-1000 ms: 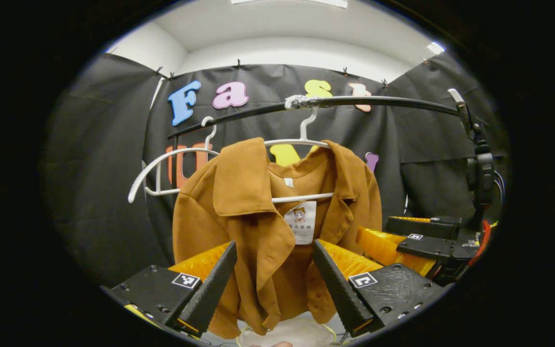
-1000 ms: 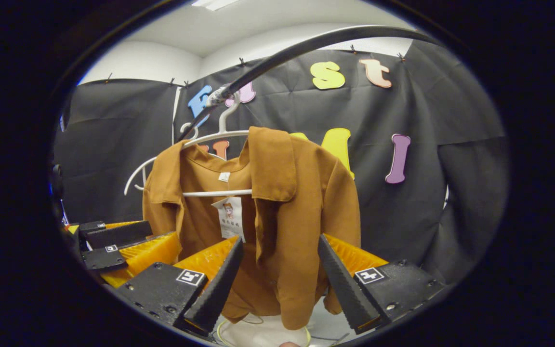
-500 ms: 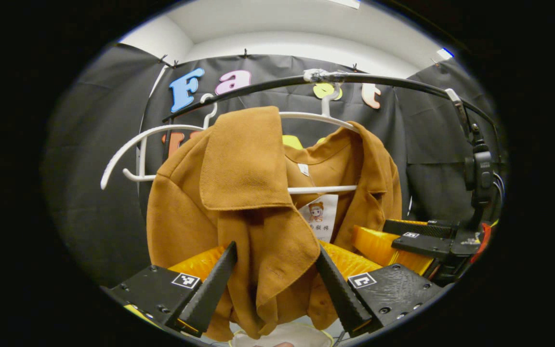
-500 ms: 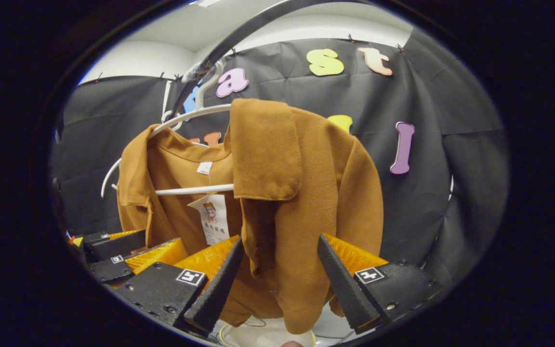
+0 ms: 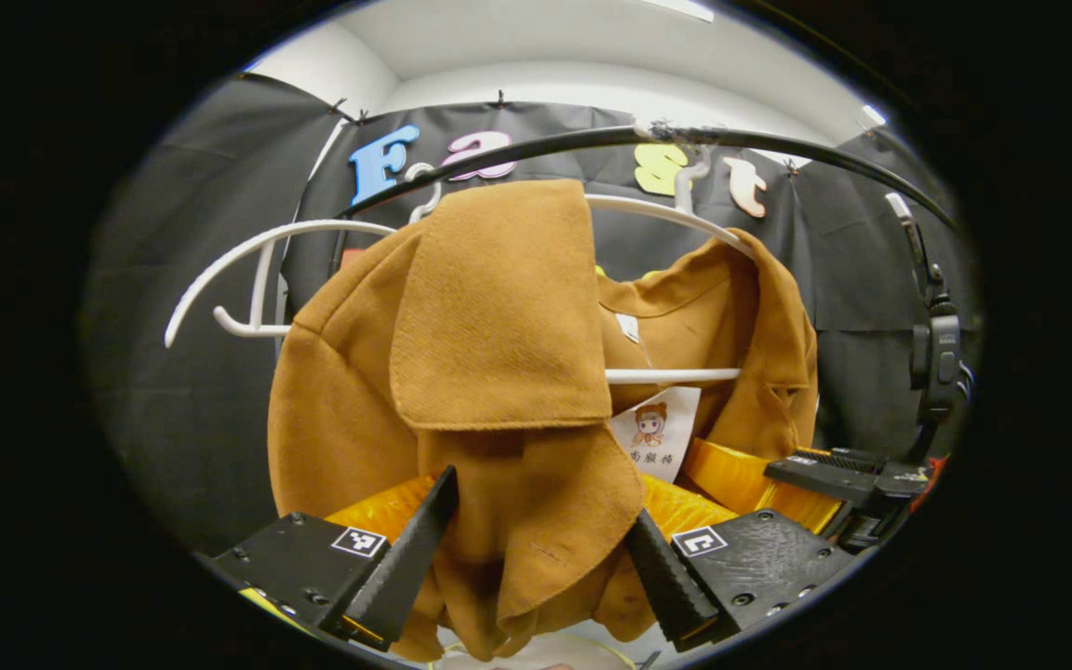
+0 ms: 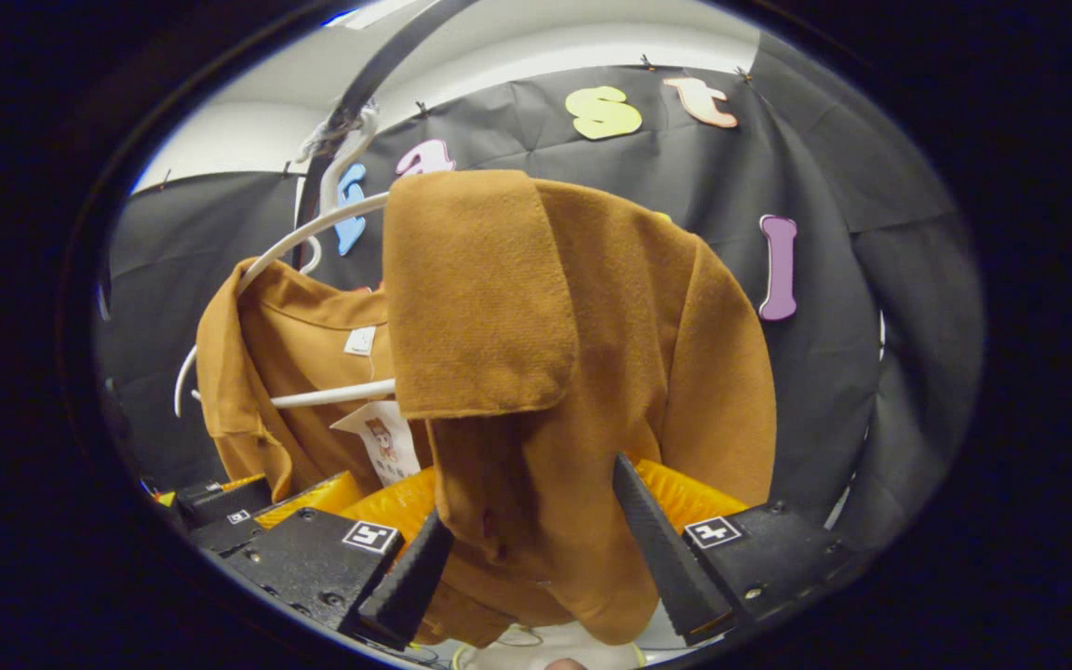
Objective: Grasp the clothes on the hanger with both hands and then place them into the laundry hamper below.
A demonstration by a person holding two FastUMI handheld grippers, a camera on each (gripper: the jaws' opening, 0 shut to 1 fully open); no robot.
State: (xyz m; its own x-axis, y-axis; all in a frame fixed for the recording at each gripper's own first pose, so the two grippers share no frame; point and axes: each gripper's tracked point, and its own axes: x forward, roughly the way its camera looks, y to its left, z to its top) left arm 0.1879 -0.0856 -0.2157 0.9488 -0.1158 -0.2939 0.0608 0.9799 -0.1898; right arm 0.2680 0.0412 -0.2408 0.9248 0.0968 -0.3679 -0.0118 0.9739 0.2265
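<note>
Black rail (image 5: 545,149) w/ two white hangers (image 5: 257,270), brown jacket (image 5: 499,372) on one, apparently.

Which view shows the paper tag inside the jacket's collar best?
The left gripper view: the paper tag hangs facing the camera, below the hanger bar inside the brown jacket. In the right gripper view it shows smaller, angled and partly hidden by the lapel.
</note>
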